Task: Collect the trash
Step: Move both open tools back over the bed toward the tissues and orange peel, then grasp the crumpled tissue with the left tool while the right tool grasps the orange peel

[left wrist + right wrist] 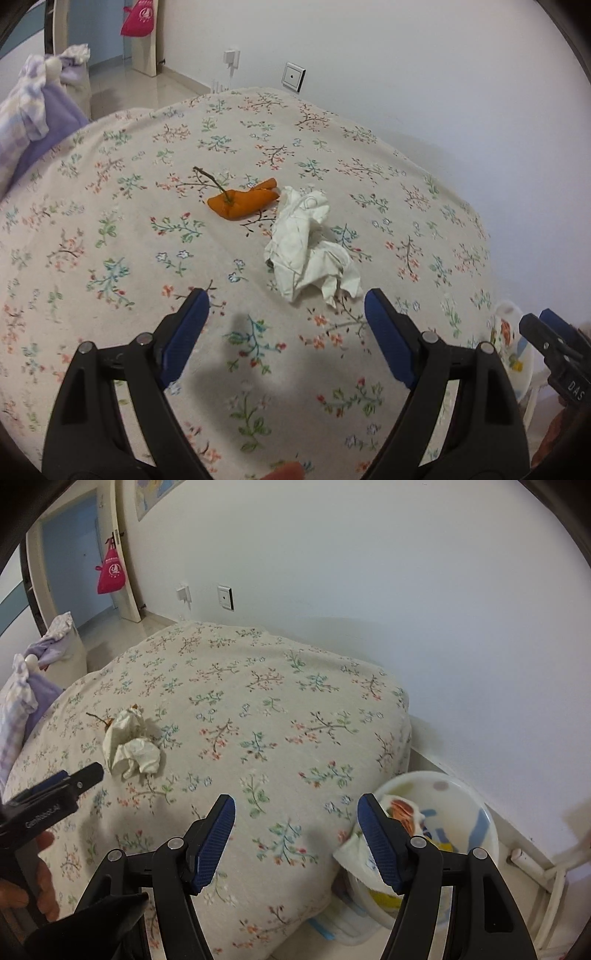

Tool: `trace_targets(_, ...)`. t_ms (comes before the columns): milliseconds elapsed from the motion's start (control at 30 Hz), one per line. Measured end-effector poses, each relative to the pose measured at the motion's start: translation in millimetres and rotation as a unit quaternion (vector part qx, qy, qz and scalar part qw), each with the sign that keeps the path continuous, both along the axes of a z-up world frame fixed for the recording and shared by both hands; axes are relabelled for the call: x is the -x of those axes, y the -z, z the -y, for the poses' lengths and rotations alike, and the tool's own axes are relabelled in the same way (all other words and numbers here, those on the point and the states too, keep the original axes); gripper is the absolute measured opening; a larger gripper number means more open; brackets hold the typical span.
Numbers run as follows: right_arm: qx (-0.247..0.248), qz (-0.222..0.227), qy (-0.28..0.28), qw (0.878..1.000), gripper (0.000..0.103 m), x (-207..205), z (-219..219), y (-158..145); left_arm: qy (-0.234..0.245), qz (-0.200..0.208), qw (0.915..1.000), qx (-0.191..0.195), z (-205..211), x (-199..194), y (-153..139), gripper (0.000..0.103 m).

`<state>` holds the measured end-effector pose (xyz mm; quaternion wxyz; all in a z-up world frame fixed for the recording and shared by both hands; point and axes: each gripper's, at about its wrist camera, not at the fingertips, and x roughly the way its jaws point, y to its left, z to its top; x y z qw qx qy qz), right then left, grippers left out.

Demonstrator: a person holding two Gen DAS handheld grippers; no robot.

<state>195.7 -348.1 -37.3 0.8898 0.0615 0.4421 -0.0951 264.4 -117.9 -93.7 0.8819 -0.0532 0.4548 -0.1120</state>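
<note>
Hovering with jaws spread and empty, the left gripper faces a crumpled tissue lying just ahead on the floral bedspread, its length running away toward an orange peel; the right gripper, likewise released, hangs farther off near the bin.

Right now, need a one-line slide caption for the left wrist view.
Open left gripper approaches crumpled tissue and orange peel on floral bedspread.
</note>
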Motion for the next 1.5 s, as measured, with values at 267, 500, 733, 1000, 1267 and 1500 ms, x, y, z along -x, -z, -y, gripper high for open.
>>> trace_targets(267, -0.001, -0.003, -0.039, 0.999, 0.070, -29, -13, 17, -0.022, -0.021, 0.9990, 0.032, 10, -35, 31, 0.051)
trace_targets(500, -0.002, -0.011, -0.080, 0.997, 0.070, -61, -23, 36, -0.037, -0.007, 0.9969, 0.069, -7, -32, 31, 0.023)
trace_targets(733, -0.024, 0.001, -0.124, 0.992, 0.070, -100, -54, 46, -0.091, 0.009, 0.9907, 0.100, -63, -15, 20, 0.023)
trace_targets(1000, -0.047, 0.001, -0.224, 0.974, 0.070, -147, -131, 60, -0.156, 0.008, 0.9853, 0.070, -118, -13, 22, 0.023)
trace_targets(1267, -0.051, -0.008, -0.287, 0.957, 0.070, -180, -183, 82, -0.171, 0.007, 0.9834, 0.059, -134, -13, 33, 0.023)
trace_targets(1500, -0.046, 0.002, -0.312, 0.949, 0.070, -197, -203, 87, -0.180, 0.007, 0.9811, 0.071, -139, -20, 36, 0.023)
